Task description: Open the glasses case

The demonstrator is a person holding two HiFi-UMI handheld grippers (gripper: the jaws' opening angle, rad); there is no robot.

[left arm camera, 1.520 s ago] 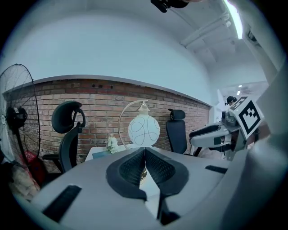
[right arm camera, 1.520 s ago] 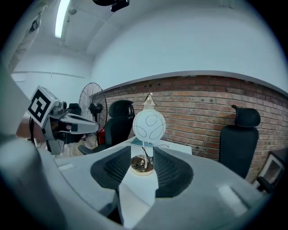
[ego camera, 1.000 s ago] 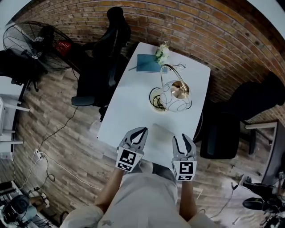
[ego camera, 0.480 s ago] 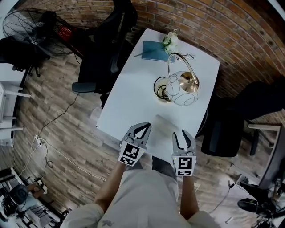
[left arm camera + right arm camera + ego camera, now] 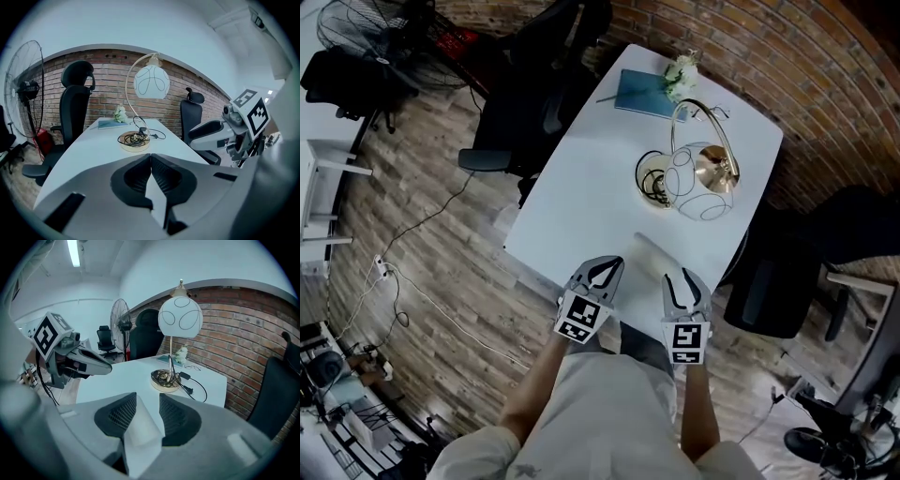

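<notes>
The white glasses case (image 5: 660, 254) lies shut on the white table (image 5: 581, 197), near its front edge. It is hard to tell apart from the tabletop. My left gripper (image 5: 605, 266) hovers just left of the case, its jaw tips touching and nothing between them (image 5: 150, 157). Just right of the case's near end is my right gripper (image 5: 682, 277), its jaws a little apart and gripping nothing (image 5: 147, 399). Neither gripper touches the case as far as I can tell. Each gripper shows at the edge of the other's view.
A globe lamp (image 5: 698, 169) with a coiled cord stands mid-table, with a blue notebook (image 5: 639, 94) and white flowers (image 5: 680, 73) at the far end. Black office chairs stand left (image 5: 534, 84) and right (image 5: 778, 281) of the table. A floor fan (image 5: 23, 89) is far left.
Both grippers have sunk toward the table's front edge, side by side. Their jaws look the same as before.
</notes>
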